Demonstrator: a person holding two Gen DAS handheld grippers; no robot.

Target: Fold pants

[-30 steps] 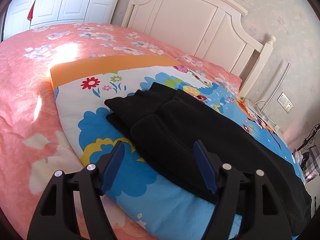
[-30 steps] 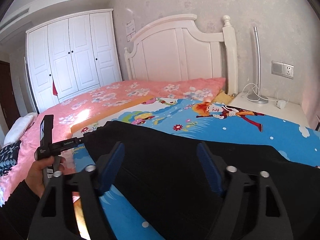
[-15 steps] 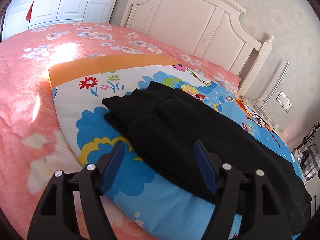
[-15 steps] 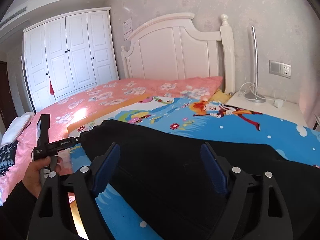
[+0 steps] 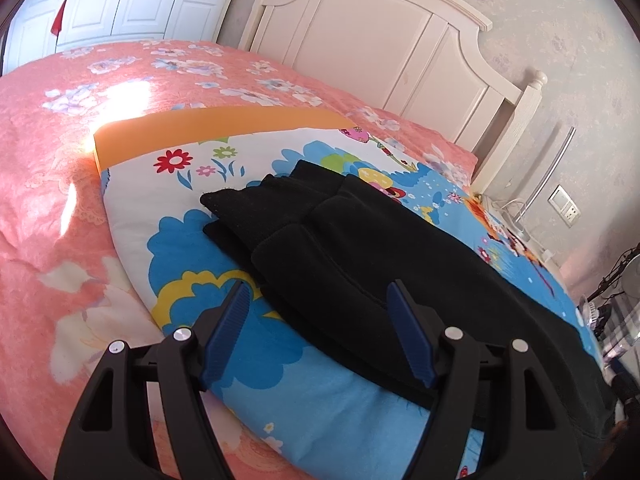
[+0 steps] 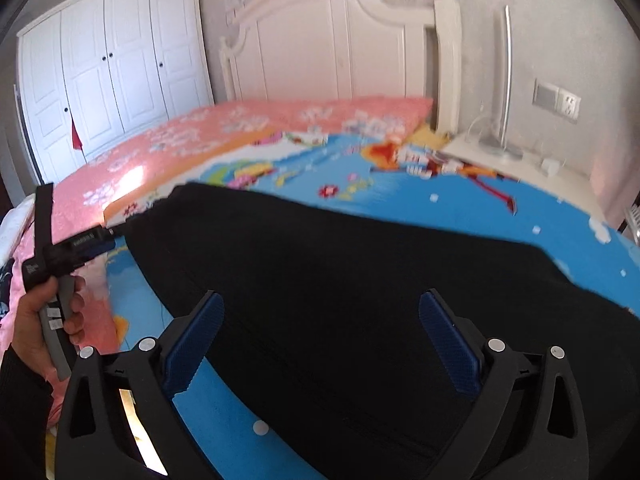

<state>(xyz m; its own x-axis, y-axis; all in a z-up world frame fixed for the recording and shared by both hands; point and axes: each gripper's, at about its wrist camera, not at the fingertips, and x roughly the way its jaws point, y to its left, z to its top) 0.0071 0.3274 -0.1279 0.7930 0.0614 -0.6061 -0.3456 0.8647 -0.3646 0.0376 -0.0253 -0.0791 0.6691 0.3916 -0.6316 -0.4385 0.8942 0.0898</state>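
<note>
Right wrist: one black pants (image 6: pixel 360 300); right hand-held gripper (image 6: pixel 320 340) just widened, empty; left hand-held gripper (image 5: pixel 320 328) apart, empty.

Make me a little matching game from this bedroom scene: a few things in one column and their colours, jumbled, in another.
Things:
1. pants
2. headboard
3. bedspread
4. gripper pads

Colours:
A. pink with flowers
B. dark blue
C. black
D. white

Pairs: 1-C, 2-D, 3-A, 4-B
</note>
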